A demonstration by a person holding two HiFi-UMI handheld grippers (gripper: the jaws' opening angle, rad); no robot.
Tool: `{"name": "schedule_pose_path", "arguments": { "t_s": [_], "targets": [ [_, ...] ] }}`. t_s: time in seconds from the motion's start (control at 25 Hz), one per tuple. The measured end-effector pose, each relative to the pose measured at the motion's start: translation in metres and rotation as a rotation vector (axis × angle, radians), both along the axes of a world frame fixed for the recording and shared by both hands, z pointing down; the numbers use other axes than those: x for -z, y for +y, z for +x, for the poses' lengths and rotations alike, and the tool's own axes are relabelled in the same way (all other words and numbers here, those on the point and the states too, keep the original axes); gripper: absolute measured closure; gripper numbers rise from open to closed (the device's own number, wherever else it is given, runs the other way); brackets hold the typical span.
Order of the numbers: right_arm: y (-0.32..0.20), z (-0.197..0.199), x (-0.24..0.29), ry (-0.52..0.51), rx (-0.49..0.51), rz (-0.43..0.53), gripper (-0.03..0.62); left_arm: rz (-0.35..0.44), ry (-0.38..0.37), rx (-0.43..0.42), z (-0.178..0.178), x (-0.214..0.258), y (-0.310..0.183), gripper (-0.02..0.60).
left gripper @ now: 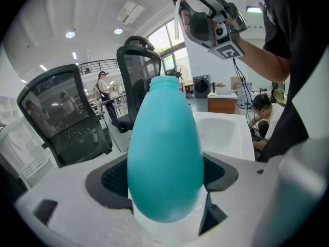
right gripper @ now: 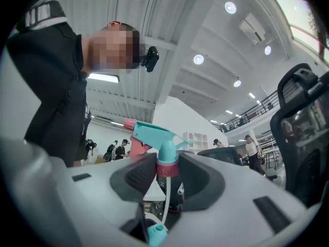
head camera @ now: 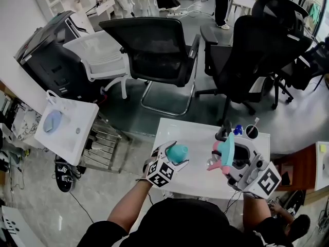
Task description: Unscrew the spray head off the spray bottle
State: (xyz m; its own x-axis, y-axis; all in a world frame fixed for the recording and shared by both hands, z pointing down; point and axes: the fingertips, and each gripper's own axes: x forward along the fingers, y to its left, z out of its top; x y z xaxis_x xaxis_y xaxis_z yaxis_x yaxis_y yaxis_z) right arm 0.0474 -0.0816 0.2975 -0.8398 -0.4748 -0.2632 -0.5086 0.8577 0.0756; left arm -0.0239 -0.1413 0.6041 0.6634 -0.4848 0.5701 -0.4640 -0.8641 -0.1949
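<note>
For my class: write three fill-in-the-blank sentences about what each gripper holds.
The left gripper is shut on a ___ plastic bottle.
The right gripper clamps the teal spray head at its ___ collar.
The bottle's neck is bare, so the spray head is ___ it.
Missing words: teal; pink; off.

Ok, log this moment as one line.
step: spray head off teal bottle | left tool: shut on teal bottle | right tool: shut on spray head
</note>
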Motion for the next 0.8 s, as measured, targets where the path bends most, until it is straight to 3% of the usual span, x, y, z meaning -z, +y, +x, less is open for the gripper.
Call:
{"name": "schedule_pose_path", "arguments": {
  "t_s": [0.44, 0.8],
  "targets": [
    [-0.016, 0.002, -0.011, 0.009, -0.090, -0.001, 0.453, 0.057, 0.151, 0.132, -0.005, 0.046, -0.023, 0.173],
    [-0.018, 0.004, -0.086, 0.204, -0.208, -0.118, 0.453, 0.082, 0.298, 0.210, -0.009, 0.094, -0.038, 0.173]
  ]
}}
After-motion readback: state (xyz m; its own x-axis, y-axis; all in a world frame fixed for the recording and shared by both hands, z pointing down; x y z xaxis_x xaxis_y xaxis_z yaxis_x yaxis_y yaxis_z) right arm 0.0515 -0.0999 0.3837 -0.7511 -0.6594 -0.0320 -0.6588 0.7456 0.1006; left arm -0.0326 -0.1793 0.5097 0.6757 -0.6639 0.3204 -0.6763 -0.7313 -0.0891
